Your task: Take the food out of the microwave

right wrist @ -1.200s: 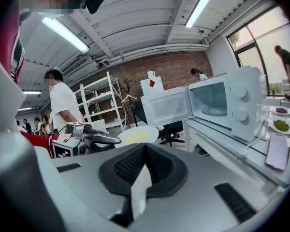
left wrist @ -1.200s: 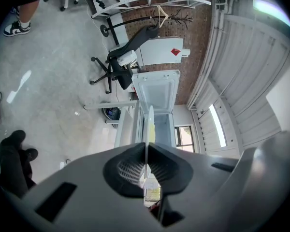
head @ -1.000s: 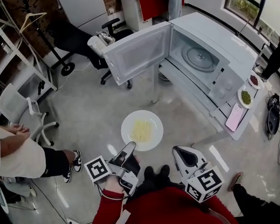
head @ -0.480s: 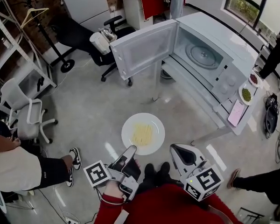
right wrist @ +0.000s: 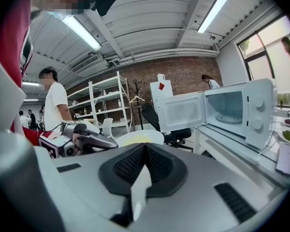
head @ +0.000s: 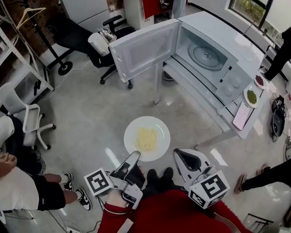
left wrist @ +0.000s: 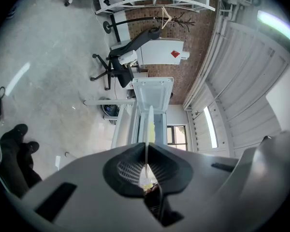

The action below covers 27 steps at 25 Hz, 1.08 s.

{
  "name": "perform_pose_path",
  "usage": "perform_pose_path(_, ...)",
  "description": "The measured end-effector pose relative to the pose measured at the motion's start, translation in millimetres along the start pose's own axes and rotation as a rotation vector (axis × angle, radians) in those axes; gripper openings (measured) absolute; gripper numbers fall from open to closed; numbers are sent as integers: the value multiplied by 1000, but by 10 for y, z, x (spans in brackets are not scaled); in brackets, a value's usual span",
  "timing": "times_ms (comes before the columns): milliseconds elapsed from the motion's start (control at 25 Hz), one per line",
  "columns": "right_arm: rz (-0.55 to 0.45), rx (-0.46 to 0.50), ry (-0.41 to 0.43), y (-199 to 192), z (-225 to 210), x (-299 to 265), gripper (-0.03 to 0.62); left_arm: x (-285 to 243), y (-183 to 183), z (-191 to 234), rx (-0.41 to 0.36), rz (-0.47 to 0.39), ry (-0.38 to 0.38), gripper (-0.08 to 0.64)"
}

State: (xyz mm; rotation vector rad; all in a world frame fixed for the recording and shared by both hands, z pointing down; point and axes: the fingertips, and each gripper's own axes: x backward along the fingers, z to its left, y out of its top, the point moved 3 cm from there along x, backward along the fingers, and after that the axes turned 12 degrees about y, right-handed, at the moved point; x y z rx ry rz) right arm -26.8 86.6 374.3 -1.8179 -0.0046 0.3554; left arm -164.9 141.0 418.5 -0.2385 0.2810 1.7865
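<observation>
The round white plate of pale yellow noodles (head: 147, 139) is out of the oven, held over the grey floor (head: 87, 115) in front of the person and well apart from the white microwave oven (head: 218, 57). The left gripper (head: 134, 155) holds it by the near rim. In the left gripper view the jaws are pinched on the plate's thin edge, and the plate runs edge-on away from them toward the oven. The noodles lie in a loose heap at the plate's middle. The right gripper (head: 180, 153) hangs just beside the plate on its right, not touching it — its own view shows the jaws pressed together with nothing between them. The microwave stands on a long white table (head: 203, 106) with its door (head: 143, 52) swung wide, and the glass turntable (head: 206, 56) inside is bare. Farther along the table sit a small dish of green food (head: 251, 97) and a flat pink phone (head: 242, 116).
</observation>
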Motion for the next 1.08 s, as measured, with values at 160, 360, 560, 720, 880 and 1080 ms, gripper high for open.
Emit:
perform_pose_path(160,1,15,0,4,7,10,9,-6,-7,-17,-2,2,-1,20)
perform_pose_path(360,0,11,6,-2,13,22,9,-16,-7,-20,-1,0,2,20)
perform_pose_path(560,4,21,1,-8,-13,55,9,-56,-26,-36,-5,5,-2,20)
perform_pose_path(720,2,30,2,11,-35,72,9,-93,-43,-74,-8,8,-4,20)
perform_pose_path(880,-2,37,8,21,-35,68,9,-100,-48,-84,-9,7,-3,20)
perform_pose_path(1080,-3,39,8,25,-67,81,9,-131,-50,-92,-16,5,1,20)
